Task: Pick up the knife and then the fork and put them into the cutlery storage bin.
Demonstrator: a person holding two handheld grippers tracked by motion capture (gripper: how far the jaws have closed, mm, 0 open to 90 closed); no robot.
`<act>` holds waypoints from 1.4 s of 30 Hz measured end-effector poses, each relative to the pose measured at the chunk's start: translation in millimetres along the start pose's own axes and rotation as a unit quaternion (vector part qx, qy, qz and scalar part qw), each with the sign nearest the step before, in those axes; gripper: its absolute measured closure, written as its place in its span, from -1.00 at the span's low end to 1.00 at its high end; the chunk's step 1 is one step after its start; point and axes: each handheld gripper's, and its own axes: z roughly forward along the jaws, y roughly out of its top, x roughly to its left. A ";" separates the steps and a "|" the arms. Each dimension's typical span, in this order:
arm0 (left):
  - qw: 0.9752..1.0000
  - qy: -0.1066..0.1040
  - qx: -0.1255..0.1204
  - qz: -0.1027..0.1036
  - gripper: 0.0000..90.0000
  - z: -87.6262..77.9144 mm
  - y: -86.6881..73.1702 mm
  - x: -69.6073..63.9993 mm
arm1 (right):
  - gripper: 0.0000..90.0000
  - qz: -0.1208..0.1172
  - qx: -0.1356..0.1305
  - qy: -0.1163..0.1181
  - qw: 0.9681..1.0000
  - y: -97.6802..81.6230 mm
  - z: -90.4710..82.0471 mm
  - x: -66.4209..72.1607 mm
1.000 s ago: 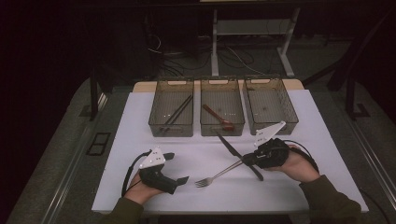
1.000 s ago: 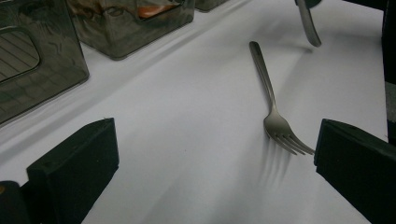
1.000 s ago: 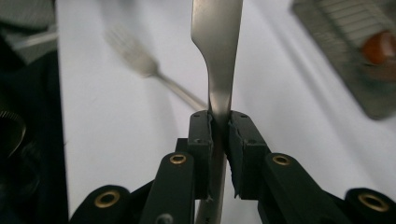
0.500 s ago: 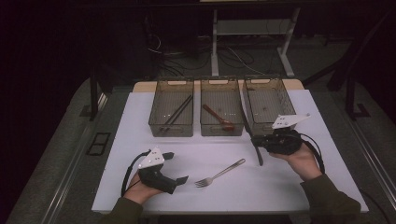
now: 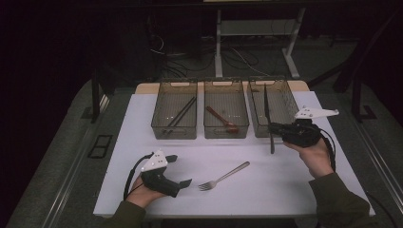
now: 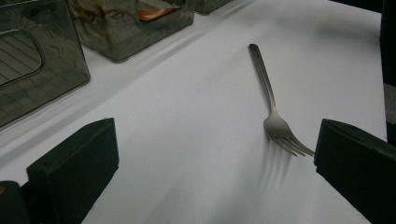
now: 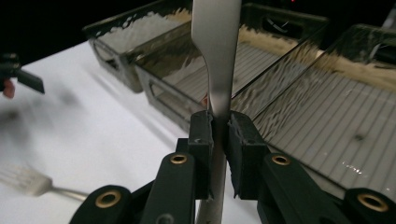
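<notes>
The right gripper (image 5: 273,127) pinches a slim silver table knife (image 5: 267,116) above the rightmost smoky plastic bin (image 5: 280,85). The left gripper (image 5: 183,171), jaws spread, rests beside a steel fork (image 5: 223,175) on the white table (image 5: 285,190).

High view looks down; gripper views sit low, sharing the fork (image 5: 224,176)

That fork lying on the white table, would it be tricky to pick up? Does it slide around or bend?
The fork looks like thin polished metal, so probably stiff, yet apt to skid on the smooth table. It lies flat, tines touching the surface, so the jaws may struggle to get under it.
</notes>
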 end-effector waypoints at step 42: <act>1.000 -0.002 -0.004 -0.004 -1.00 1.6 -0.1 0.1 | 0.75 0.023 0.014 -0.134 0.991 42.2 20.3 -91.1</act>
